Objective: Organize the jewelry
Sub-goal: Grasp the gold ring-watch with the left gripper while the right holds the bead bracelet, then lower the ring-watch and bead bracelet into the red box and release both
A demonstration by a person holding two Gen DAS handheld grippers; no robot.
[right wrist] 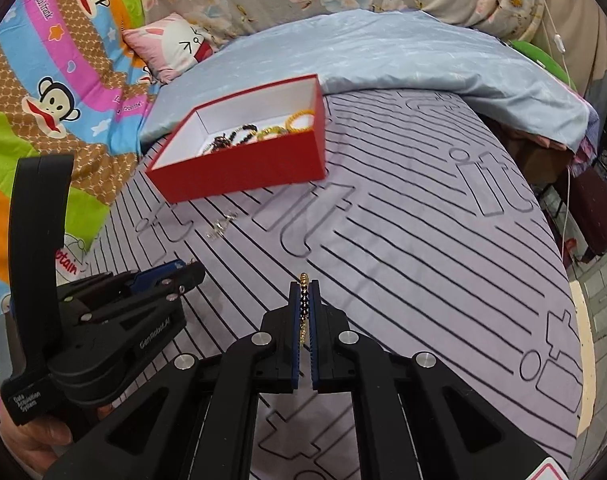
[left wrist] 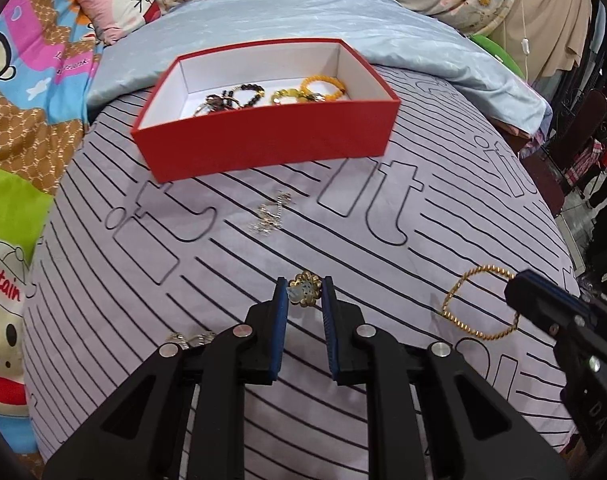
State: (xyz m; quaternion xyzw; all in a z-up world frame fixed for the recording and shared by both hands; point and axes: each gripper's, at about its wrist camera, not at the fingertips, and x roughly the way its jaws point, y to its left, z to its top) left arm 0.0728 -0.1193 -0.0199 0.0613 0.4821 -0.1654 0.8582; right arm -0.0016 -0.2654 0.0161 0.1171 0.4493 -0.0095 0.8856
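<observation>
1. While both lift off the bed [left wrist: 383, 240], left gripper [left wrist: 303, 294] jaws clamp the flower ring [left wrist: 303, 290].
2. Right gripper [right wrist: 303, 300] jaws clamp the gold bracelet [right wrist: 302, 304].
3. Red box [left wrist: 263, 152] lies ahead, near the bed's far edge; left is nearer.

A red box [left wrist: 263, 152] sits open on the bed with bead bracelets [left wrist: 239, 96] inside. A gold flower ring [left wrist: 303, 290], a twisty gold bangle [left wrist: 479, 304] and a silver chain [left wrist: 271, 212] are outside it.

A bedroom in a home is shown. A bed [left wrist: 383, 340] is covered with a striped sheet, a blue blanket [right wrist: 403, 52], a bunny pillow [right wrist: 171, 44] and a cartoon monkey quilt [right wrist: 55, 92].
</observation>
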